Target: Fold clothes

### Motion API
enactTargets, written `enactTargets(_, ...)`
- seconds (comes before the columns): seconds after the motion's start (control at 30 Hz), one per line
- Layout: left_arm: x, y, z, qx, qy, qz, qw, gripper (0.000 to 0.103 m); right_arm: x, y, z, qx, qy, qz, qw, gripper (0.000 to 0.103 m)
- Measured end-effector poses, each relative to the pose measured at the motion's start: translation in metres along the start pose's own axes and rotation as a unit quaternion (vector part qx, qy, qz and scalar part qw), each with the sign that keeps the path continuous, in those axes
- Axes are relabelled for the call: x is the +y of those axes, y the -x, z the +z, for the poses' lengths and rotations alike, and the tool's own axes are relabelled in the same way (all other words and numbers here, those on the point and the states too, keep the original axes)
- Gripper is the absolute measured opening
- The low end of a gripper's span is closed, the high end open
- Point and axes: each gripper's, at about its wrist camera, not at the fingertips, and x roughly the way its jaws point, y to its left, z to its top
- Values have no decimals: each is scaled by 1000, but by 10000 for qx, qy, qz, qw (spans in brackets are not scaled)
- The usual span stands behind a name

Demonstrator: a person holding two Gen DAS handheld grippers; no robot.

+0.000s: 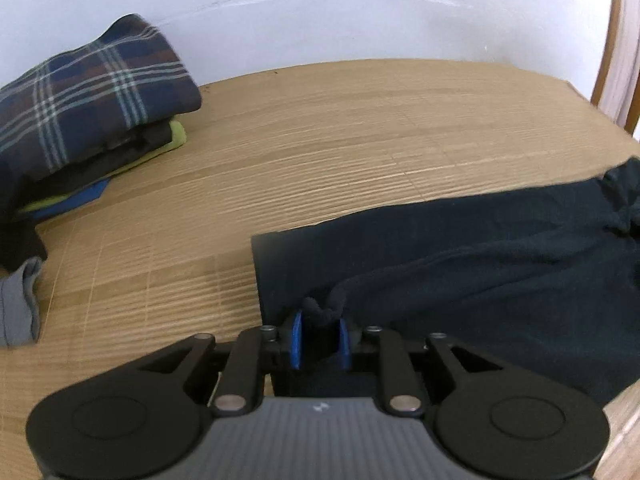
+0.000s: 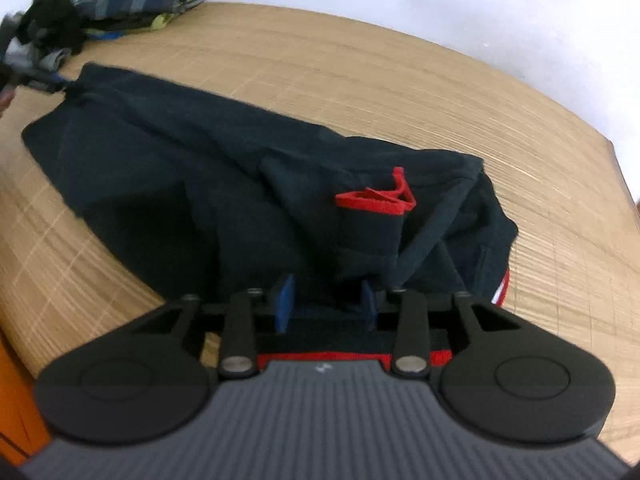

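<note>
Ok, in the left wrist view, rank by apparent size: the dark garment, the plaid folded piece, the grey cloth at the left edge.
1. dark garment, though nearness inflates it
2. plaid folded piece
3. grey cloth, cut off by the frame edge

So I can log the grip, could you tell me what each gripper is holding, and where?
Right gripper: open, holding nothing. Left gripper: a bunched edge of the dark garment sits between its fingers; a firm hold cannot be told.
</note>
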Motion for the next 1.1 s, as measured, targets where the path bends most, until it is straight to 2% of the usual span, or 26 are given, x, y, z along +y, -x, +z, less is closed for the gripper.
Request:
enactTargets(0.07, 1, 14, -7, 1, 79, 11, 10000, 26, 0, 7, -6, -165, -177, -85, 9997, 38)
enactTargets(0.2, -15, 46, -17, 77, 105, 183, 9997, 27, -4, 16, -15, -605, -458, -104, 9971, 38)
enactTargets(0.3, -52, 70, -9, -126, -29, -37, 9999, 28, -9, 17, -19, -842, -549, -13, 9949, 38)
enactTargets(0.4, -116, 70, 17, -313, -569, -333, 9973, 32, -24, 11, -20, -1054, -677, 255, 9918, 38)
enactTargets(0.5, -196, 53, 50, -537, -1115, -1021, 9870, 39, -37, 12, -25, -1219, -662, 550, 9888, 38)
enactTargets(0.6, -280, 20, 79, -583, -1739, -1636, 9693, 39, -51, 7, -26, -1344, -640, 866, 9851, 38)
enactTargets(0.67, -327, -6, 94, -414, -2170, -1865, 9573, 39, -59, 0, -24, -1355, -606, 1101, 9828, 38)
enactTargets(0.73, -358, -28, 103, -255, -2482, -1909, 9494, 38, -63, -5, -22, -1332, -498, 1283, 9815, 38)
enactTargets(0.8, -375, -44, 110, -136, -2591, -1957, 9457, 38, -63, -10, -21, -1315, -338, 1445, 9801, 38)
enactTargets(0.9, -381, -59, 114, 73, -2541, -2083, 9445, 38, -60, -14, -24, -1277, -43, 1565, 9794, 38)
enactTargets(1.1, -393, -71, 116, 187, -2706, -2171, 9377, 39, -59, -20, -28, -1215, 165, 1533, 9805, 38)
